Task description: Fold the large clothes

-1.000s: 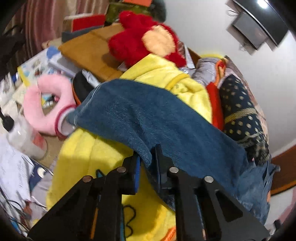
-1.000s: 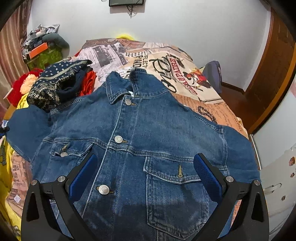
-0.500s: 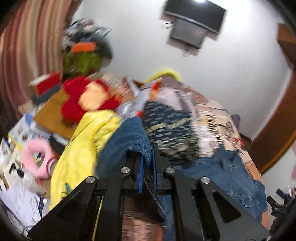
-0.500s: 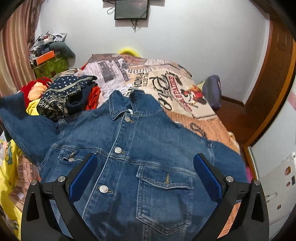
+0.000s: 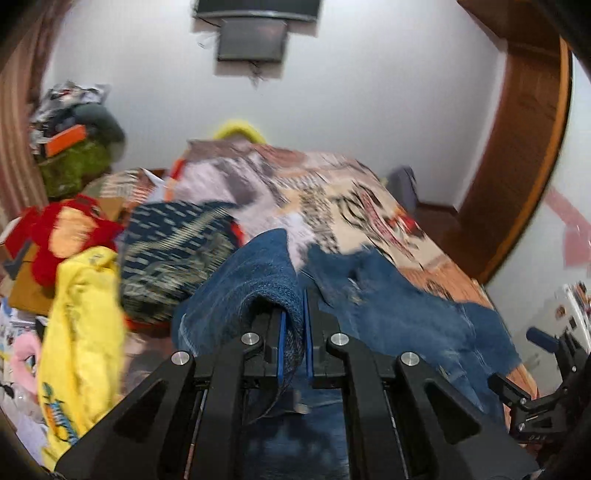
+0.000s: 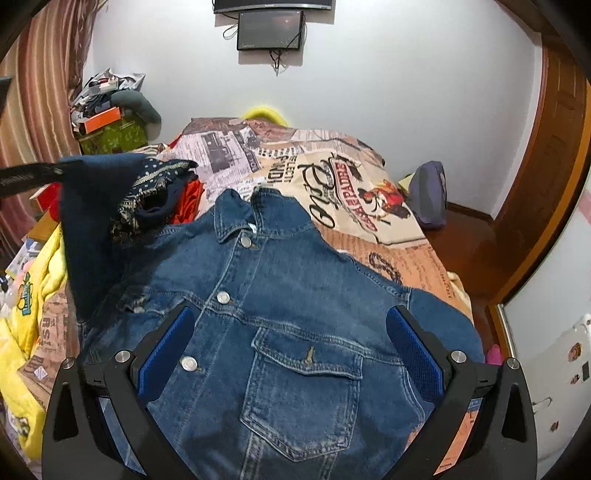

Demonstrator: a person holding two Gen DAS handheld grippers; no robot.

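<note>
Across the printed newspaper-pattern bedspread (image 6: 406,266), centre of the right wrist frame: one blue denim jacket (image 6: 288,317), front up, collar toward the far wall, buttoned.

Change since a second ago: the jacket's sleeve (image 5: 258,284), then stretched out over the clutter beside the bed, has been lifted and swung inward. It now rises at the left of the right wrist frame (image 6: 92,229), above the jacket body. Judged meaning: the first sleeve fold is under way, not yet laid down.

Left gripper (image 5: 293,343): lower centre of the left wrist frame, fingers together, clamped on the sleeve cloth, which drapes over the blue pads. That frame is motion-blurred.

Right gripper (image 6: 291,354): lower part of its own frame, fingers wide apart, holding nothing, hovering over the jacket's chest; it also shows at the lower right edge of the left wrist frame.

Counts, right wrist frame:
- Metal buttons visible down the front: three; a fourth on the left pocket, partly hidden.
- Flap chest pockets: one clear (image 6: 306,395), one half hidden under the lifted sleeve.
- Sleeves: two, one raised, one lying at right (image 6: 443,325).

Other items:
- One dark patterned cloth bundle (image 6: 155,192), left of the collar.
- One yellow garment (image 6: 33,295), left edge.
- One red plush toy (image 5: 62,236), left of the left wrist frame.
- One wall-mounted screen (image 6: 271,29), top centre.
</note>
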